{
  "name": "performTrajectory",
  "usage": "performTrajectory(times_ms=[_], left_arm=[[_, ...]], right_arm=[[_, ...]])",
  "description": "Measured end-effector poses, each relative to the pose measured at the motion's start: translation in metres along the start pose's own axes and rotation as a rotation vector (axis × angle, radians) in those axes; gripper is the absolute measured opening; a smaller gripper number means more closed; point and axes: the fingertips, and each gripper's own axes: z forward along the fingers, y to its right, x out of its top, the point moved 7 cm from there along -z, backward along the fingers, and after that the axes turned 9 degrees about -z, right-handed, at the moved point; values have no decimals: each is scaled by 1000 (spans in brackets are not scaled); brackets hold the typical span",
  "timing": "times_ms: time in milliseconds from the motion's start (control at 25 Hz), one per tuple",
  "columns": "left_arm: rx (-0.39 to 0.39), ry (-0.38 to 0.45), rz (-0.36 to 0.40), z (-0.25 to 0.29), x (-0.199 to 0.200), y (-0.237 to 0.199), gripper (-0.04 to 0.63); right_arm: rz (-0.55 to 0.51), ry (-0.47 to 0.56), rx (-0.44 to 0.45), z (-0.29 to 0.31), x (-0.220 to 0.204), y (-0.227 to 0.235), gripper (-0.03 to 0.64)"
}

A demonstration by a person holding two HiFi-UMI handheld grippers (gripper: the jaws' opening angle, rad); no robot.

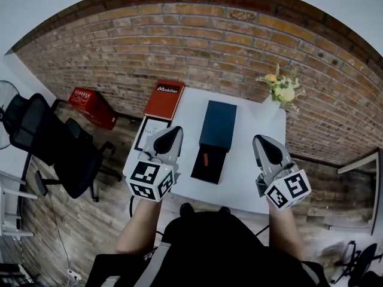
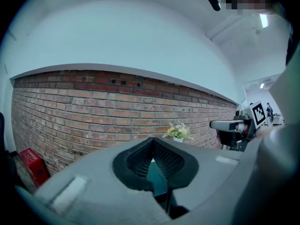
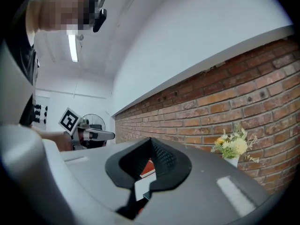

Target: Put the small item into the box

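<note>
Left gripper (image 1: pixel 175 131): it hovers above the near left part of the worktop (image 1: pixel 245 160) and points about level. Its fingers (image 2: pixel 140 161) are pressed together at the tips and hold nothing.
Right gripper (image 1: pixel 261 141): it hovers above the near right part, also level. Its fingers (image 3: pixel 164 158) are pressed together and empty.
Small red item (image 1: pixel 206 158): it lies on the black tray (image 1: pixel 212 171), between the two grippers and a little beyond them. Nothing touches it.
Black tray: it lies flat, its far end touching or just beside the blue box (image 1: pixel 218 124). I cannot tell whether it is the box's own inner part or a separate piece.
Blue box: it sits closed-looking and lengthwise at mid-worktop. No opening shows from above.
Step in hand, as I judge it: reaching for the item, with nothing gripped yet.
How to do it well: spread one gripper's fingers before it comes down. Tip that gripper downward from level and straddle the item across its narrow side. Close gently, since a small, light piece may skid on the tray.
Other gripper: it is best kept free to steady or open the box.
Far edge: a red book (image 1: pixel 164 99) and a vase of flowers (image 1: pixel 280 88) stand well apart from the work, so no detour is needed.
</note>
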Motion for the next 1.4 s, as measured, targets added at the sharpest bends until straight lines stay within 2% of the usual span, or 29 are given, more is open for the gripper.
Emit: performTrajectory(times_ms=[200, 360, 720, 1400], left_arm=[[20, -5, 13, -5, -11, 1, 7], [13, -9, 1, -2, -14, 2, 7], [-14, -22, -4, 8, -18, 8, 8], [-3, -31, -26, 8, -26, -1, 7]], right_arm=[[-25, 44, 2, -9, 4, -6, 0], [19, 49, 11, -5, 1, -5, 0], [67, 13, 16, 2, -3, 1, -2], [38, -30, 24, 12, -11, -8, -2]])
